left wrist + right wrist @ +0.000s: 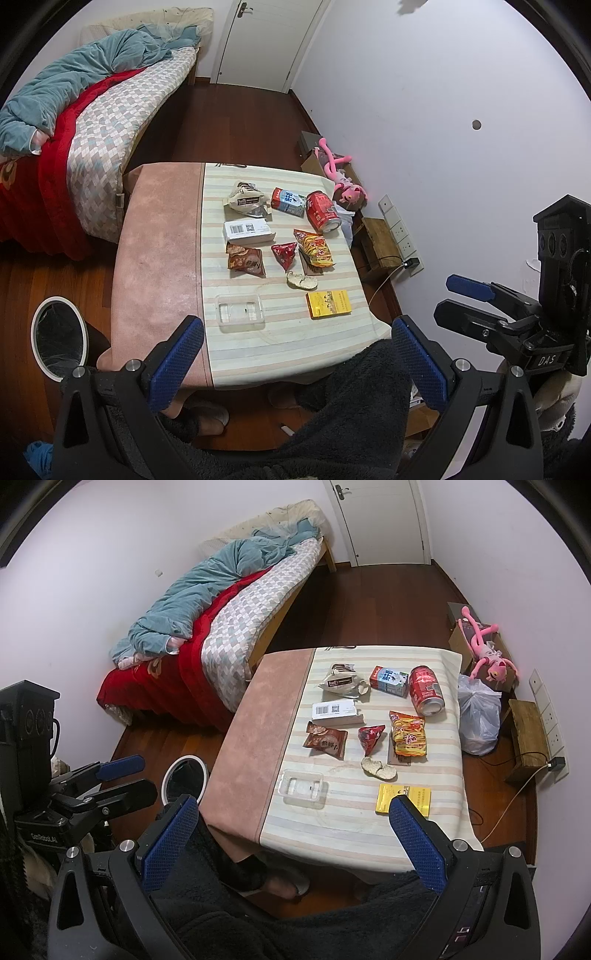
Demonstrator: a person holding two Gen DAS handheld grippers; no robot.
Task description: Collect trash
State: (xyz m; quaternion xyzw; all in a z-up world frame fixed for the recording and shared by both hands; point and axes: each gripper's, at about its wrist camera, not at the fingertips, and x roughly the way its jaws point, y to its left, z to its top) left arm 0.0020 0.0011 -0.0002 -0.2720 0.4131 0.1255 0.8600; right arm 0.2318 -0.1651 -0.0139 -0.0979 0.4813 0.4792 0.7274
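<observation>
Trash lies on a low table point(159, 258) point(255, 723): a red can point(322, 217) point(426, 695) on its side, a milk carton point(289, 202) point(389, 679), a crumpled wrapper point(245, 202) point(341, 683), a white box point(248, 231) point(334, 712), snack bags point(246, 261) point(408, 734), a clear plastic tray point(240, 308) point(303, 788) and a yellow box point(328, 304) point(402, 797). A white-rimmed bin point(59, 338) point(183, 780) stands on the floor left of the table. My left gripper point(295, 343) and right gripper point(293, 823) are open and empty, held above the table's near edge.
A bed point(99, 122) point(229, 620) stands at the left. A white plastic bag point(478, 716), a pink plush toy point(341, 177) point(487, 653), boxes and a wooden stool point(526, 734) sit right of the table by the wall. My legs in dark fleece are below.
</observation>
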